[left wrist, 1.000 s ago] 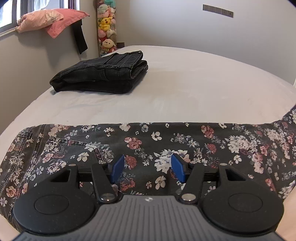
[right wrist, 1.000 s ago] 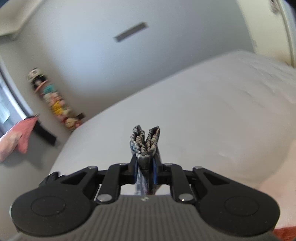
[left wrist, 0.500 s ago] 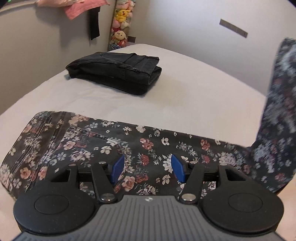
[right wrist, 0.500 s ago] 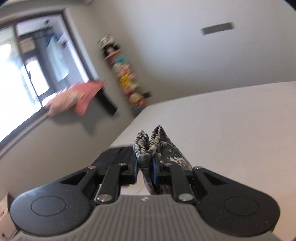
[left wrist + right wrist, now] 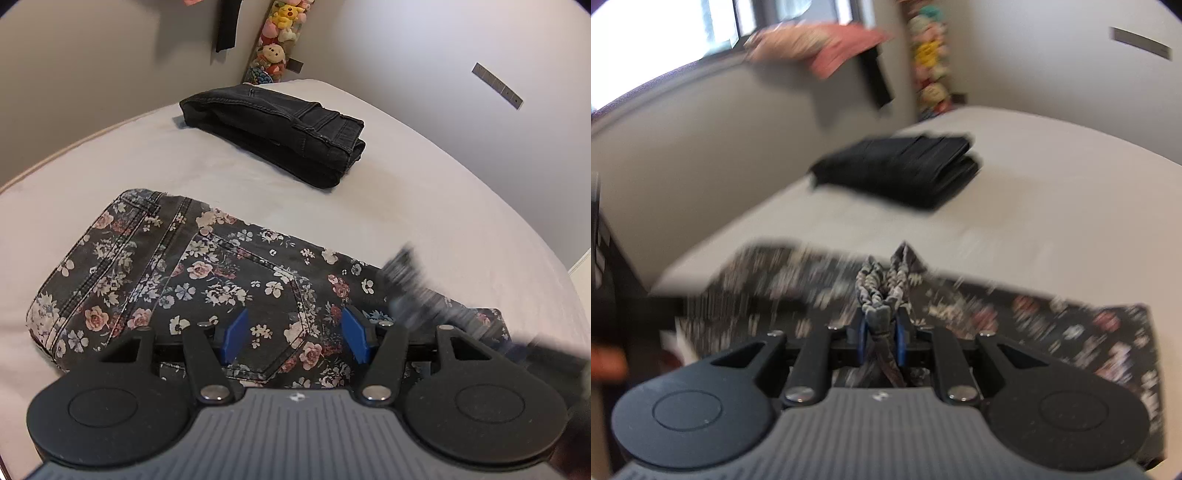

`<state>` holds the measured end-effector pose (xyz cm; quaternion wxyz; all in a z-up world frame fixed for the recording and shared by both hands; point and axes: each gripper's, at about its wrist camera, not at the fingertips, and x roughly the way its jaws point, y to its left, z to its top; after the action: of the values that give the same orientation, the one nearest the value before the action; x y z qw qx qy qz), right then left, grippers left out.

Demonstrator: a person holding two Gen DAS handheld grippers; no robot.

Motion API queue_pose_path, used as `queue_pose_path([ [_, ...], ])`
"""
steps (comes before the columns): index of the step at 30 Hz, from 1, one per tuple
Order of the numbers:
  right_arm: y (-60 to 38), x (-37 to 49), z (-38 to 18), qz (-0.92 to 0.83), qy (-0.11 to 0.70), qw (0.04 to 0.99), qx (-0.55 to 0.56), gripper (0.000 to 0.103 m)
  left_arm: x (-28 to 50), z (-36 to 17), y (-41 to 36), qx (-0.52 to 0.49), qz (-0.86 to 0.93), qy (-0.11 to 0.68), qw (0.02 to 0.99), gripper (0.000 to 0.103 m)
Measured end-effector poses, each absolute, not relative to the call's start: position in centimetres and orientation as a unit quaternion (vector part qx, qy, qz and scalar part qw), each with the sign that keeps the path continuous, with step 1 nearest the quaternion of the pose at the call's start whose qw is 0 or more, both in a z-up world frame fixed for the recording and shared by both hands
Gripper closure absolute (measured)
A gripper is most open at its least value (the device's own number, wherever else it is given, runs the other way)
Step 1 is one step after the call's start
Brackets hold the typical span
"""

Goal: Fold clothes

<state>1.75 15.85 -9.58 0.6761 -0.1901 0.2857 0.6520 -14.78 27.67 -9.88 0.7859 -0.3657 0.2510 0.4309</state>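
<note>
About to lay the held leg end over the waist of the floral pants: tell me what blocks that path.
Nothing visible does. The right gripper pinches the hem of the floral pants, whose waist lies bare on the bed. The folded black jeans lie apart, farther back.

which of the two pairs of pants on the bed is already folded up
The black jeans, a compact stack at the far side. The floral pants lie spread out near the left tongs, their hem pinched in the right tongs.

Motion blur smears the floral trousers (image 5: 1052, 325) and right gripper (image 5: 413, 291)
</note>
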Motion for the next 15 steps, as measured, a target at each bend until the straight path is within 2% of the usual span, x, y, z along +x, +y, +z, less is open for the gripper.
queue_pose_path([
  [9, 16.3, -1.8, -16.1, 0.641, 0.336, 0.64, -0.258, 0.084, -15.9, -10.3, 28.4, -0.392, 0.429, 0.248, 0.775, 0.037],
  [15, 16.2, -2.6, -17.0, 0.649, 0.336, 0.62, -0.287, 0.069, -15.5, -10.4, 28.7, -0.39, 0.428, 0.261, 0.772, 0.037],
])
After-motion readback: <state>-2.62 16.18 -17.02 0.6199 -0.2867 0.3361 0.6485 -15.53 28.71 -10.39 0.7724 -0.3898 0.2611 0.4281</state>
